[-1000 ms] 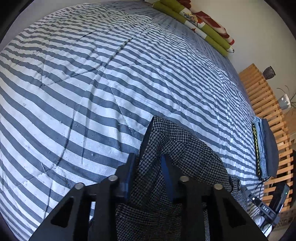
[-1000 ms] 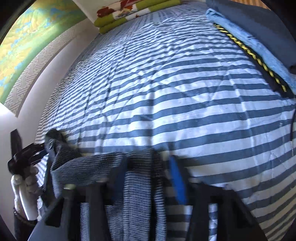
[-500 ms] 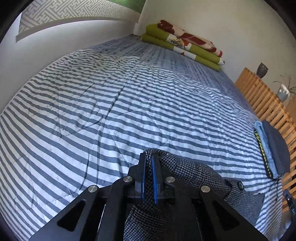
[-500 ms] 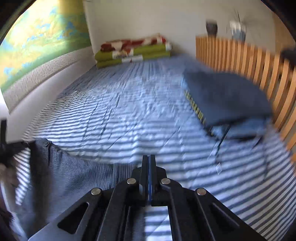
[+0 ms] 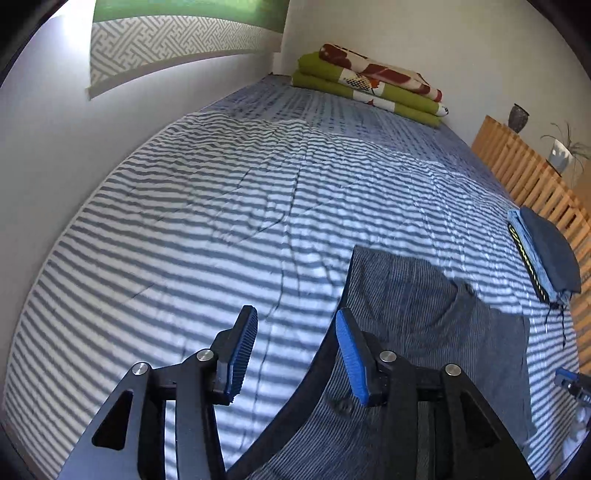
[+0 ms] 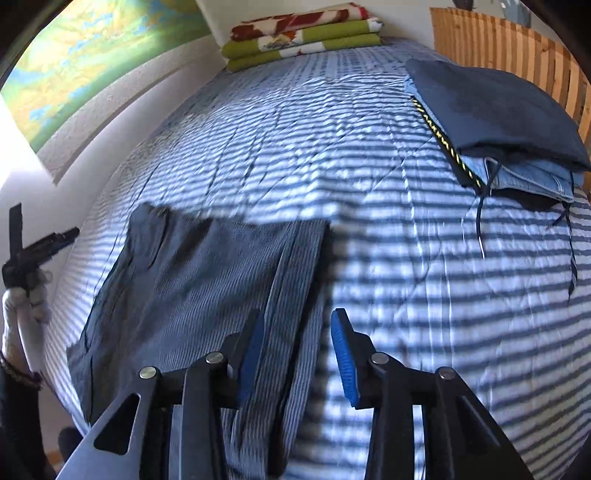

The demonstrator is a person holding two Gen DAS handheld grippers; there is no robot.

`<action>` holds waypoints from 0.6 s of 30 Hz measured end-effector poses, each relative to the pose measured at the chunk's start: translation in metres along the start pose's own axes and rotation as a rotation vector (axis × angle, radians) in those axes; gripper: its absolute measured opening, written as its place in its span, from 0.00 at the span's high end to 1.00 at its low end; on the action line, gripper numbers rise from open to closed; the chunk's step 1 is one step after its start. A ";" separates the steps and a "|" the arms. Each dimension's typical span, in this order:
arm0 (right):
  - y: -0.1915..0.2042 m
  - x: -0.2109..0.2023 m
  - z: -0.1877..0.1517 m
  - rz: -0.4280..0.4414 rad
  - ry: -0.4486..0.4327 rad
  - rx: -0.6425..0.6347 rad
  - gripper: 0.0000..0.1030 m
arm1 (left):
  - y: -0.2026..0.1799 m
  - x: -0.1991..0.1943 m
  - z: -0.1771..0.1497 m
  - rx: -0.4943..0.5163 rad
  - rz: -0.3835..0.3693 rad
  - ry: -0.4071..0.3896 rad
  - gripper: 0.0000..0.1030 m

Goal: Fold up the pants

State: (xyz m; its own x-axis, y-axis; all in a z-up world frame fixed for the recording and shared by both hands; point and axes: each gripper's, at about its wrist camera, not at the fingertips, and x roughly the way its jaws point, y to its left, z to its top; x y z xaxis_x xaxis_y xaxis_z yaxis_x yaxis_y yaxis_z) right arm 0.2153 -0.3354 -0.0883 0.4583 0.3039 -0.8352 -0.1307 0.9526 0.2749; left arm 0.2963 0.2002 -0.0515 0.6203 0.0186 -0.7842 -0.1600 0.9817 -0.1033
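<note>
Left wrist: left gripper (image 5: 295, 341) above pants (image 5: 424, 317), jaws just opened

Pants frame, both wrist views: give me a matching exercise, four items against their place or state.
1 pants
2 folded blankets
3 clothes stack
4 left gripper

a at the bed's far end
b open, nothing between the fingers
c by the slatted wooden panel
d spread flat on the striped cover

Pairs: 1-d, 2-a, 3-c, 4-b

Grey finely checked pants (image 6: 207, 280) lie on a blue-and-white striped bedspread (image 6: 332, 155); gripper pads (image 5: 349, 358) blue.
</note>
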 end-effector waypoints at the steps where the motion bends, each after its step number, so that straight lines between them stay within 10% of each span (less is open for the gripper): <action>1: 0.002 -0.003 -0.011 0.007 0.013 -0.004 0.66 | 0.008 -0.012 -0.014 0.011 0.012 0.014 0.52; 11: 0.054 0.004 -0.114 0.027 0.157 -0.075 0.63 | 0.073 -0.019 -0.137 -0.057 0.115 0.216 0.51; 18: 0.069 -0.003 -0.106 -0.005 0.162 -0.158 0.57 | 0.046 -0.016 -0.102 -0.034 0.059 0.161 0.51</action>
State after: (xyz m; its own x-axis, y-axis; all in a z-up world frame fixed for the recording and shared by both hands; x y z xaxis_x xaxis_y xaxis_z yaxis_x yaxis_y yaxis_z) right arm 0.1123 -0.2686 -0.1175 0.3141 0.2856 -0.9054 -0.2711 0.9410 0.2028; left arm 0.2007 0.2252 -0.1065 0.4787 0.0423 -0.8770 -0.2199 0.9728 -0.0731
